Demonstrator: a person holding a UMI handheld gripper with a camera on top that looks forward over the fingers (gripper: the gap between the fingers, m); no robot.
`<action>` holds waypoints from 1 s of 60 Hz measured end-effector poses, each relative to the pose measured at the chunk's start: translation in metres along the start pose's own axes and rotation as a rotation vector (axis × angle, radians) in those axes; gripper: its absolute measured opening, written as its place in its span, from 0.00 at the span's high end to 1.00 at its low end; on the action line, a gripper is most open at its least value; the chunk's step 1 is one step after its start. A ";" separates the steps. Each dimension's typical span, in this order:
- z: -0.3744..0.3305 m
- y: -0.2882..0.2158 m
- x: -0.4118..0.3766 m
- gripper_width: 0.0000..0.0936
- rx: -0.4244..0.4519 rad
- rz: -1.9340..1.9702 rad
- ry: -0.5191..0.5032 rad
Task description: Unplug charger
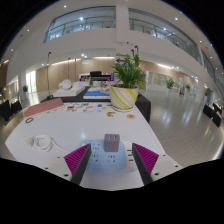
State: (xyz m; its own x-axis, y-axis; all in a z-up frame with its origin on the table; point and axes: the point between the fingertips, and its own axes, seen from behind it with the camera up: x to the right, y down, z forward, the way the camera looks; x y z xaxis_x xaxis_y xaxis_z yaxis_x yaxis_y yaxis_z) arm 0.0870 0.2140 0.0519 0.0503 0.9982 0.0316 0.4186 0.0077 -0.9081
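A small white-grey charger cube (112,141) stands plugged into a white power strip (109,159) lying on the white table (75,125). My gripper (112,158) is open, with its magenta pads (78,156) on either side of the power strip. The charger stands just ahead of the fingertips, between the lines of the two fingers, with gaps on both sides. Nothing is held.
A potted green plant in a yellowish pot (125,94) stands on the table's far right. A white coiled cable with a plug (41,141) lies to the left. A pink flat object (43,106) and small items lie further back. The floor lies beyond the table's right edge.
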 end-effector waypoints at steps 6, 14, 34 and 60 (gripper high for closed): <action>0.020 -0.003 -0.003 0.08 0.001 0.006 -0.009; 0.043 -0.005 -0.010 0.10 0.000 0.019 -0.037; 0.066 -0.008 -0.004 0.77 -0.010 0.047 -0.030; 0.024 -0.127 0.036 0.77 0.127 0.097 0.005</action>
State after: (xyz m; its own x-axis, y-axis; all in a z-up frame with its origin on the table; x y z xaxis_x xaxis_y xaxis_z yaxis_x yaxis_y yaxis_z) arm 0.0142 0.2509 0.1583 0.0892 0.9944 -0.0568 0.2935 -0.0807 -0.9526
